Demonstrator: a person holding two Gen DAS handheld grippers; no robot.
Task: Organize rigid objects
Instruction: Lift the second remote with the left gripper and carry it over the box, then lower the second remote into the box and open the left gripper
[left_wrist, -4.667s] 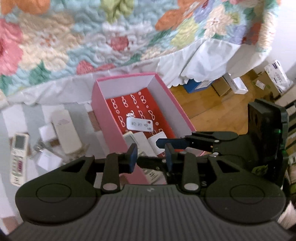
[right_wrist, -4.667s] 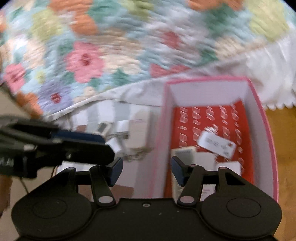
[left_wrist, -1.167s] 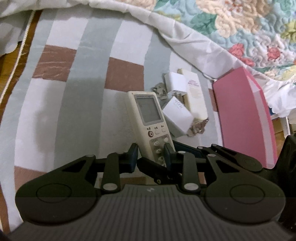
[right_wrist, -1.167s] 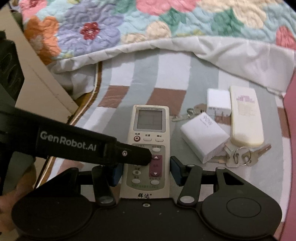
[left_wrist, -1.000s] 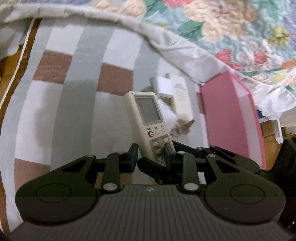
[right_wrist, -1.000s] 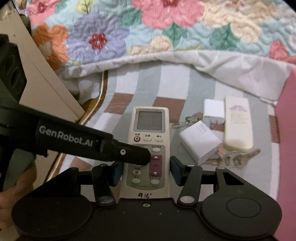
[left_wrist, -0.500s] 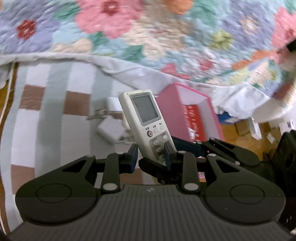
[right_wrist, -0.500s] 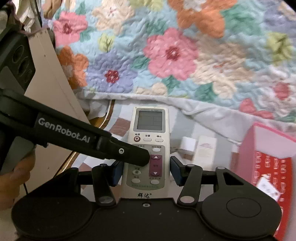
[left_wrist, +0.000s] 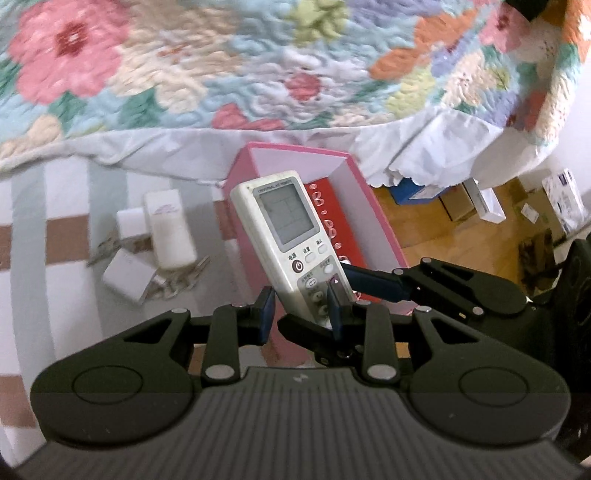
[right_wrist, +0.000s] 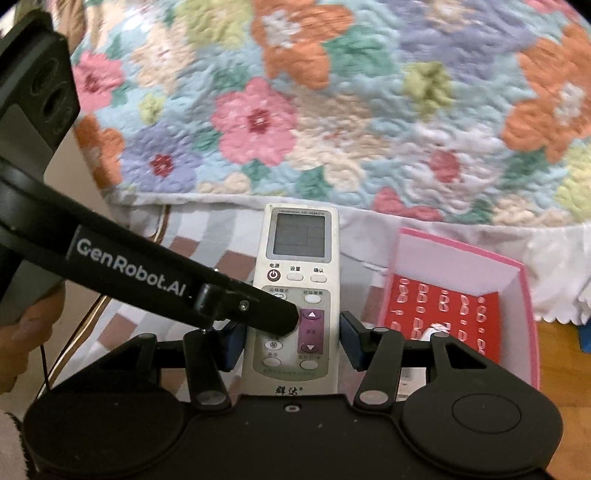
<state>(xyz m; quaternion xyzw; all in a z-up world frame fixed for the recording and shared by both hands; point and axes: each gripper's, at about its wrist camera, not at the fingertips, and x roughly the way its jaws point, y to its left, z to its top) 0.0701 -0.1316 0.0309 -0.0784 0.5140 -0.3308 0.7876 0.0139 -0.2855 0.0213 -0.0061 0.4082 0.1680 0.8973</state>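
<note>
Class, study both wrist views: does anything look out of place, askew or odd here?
The remote control is gripped by both grippers at once, left gripper and right gripper, tilted in mid-air. Small white boxes and keys lie scattered on the rug, outside the pink box.

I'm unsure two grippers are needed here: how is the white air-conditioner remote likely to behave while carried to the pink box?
The remote looks like a rigid plastic slab, so it should not flex. It is long and gripped near its button end, so it may pivot; its smooth sides could slip. The right gripper spans its width while the left gripper pinches it across its thickness.
</note>
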